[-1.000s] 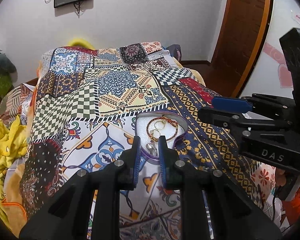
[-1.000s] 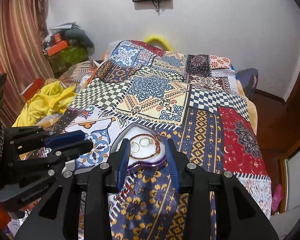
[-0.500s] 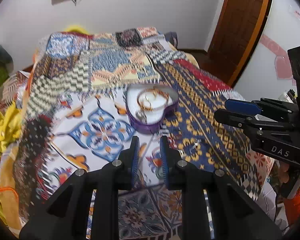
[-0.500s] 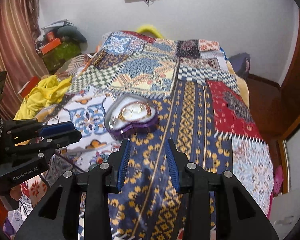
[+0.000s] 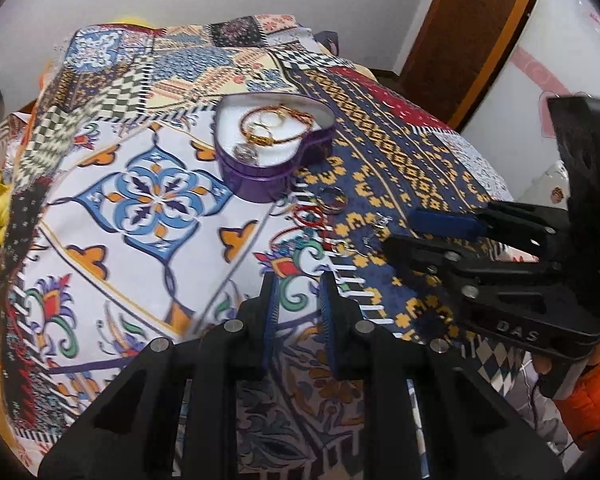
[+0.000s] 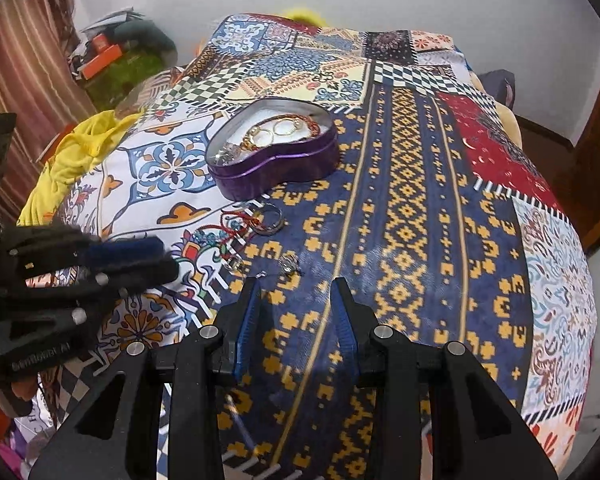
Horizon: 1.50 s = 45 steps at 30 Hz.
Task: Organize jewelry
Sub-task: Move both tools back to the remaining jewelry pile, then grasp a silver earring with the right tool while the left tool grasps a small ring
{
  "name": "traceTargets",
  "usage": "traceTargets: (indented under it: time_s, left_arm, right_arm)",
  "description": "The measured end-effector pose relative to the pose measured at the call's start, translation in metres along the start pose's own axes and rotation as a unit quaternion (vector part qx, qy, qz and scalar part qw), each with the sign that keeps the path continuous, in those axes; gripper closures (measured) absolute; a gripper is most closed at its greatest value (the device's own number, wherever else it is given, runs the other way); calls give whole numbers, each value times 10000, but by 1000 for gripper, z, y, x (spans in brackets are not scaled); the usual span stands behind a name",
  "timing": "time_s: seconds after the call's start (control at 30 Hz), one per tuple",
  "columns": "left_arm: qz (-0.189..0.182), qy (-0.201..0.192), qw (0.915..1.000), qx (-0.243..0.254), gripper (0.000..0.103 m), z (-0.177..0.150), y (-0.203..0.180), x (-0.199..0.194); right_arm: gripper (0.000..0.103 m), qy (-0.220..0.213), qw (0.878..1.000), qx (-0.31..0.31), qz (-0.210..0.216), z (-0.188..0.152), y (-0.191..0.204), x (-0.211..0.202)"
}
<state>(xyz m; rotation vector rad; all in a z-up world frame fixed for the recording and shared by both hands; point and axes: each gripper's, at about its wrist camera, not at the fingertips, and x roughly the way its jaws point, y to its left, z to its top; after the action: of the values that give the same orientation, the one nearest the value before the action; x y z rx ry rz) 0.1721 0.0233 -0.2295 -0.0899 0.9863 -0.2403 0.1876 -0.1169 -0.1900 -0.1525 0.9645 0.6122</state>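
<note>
Lying open on the quilt [image 6: 420, 184], the heart-shaped tin [image 6: 276, 168] points its tip toward the left gripper [image 5: 298, 280], well beyond both finger pairs. Right gripper [image 6: 298, 284] fingers spread, empty; left narrowly parted, empty.

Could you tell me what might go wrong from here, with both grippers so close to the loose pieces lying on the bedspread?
1. The small silver earring and red cord bracelet lie on a busy patterned bedspread; open fingers could push them into the soft fabric rather than pinch them.
2. The left gripper and right gripper converge on the same cluster and may collide.
3. A nudge could shift the heart-shaped tin.
</note>
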Motion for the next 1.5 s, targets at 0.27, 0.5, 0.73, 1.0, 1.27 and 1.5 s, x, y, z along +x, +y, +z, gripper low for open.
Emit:
traceTargets:
  time_s: [0.27, 0.5, 0.73, 1.0, 1.27, 1.5]
  left_arm:
    - [-267, 27, 9996, -120, 84, -2, -2, 7]
    - [-248, 71, 9997, -18, 84, 3, -8, 14]
    - [-191, 105, 9998, 22, 84, 11, -13, 22]
    - [-185, 142, 9997, 64, 84, 16, -19, 29]
    - [13, 146, 9999, 78, 95, 20, -23, 34]
    - [74, 70, 9999, 115, 95, 14, -25, 23]
  right_arm:
    - [70, -60, 9996, 60, 272, 6, 0, 9]
    - [95, -129, 9996, -199, 139, 3, 6, 12]
    - [95, -277, 9996, 4, 77, 1, -8, 3]
    - [95, -403, 9990, 160, -117, -1, -28, -10]
    - [95, -509, 9985, 187, -99, -1, -27, -17]
    - [95, -657, 9977, 154, -75, 6, -23, -27]
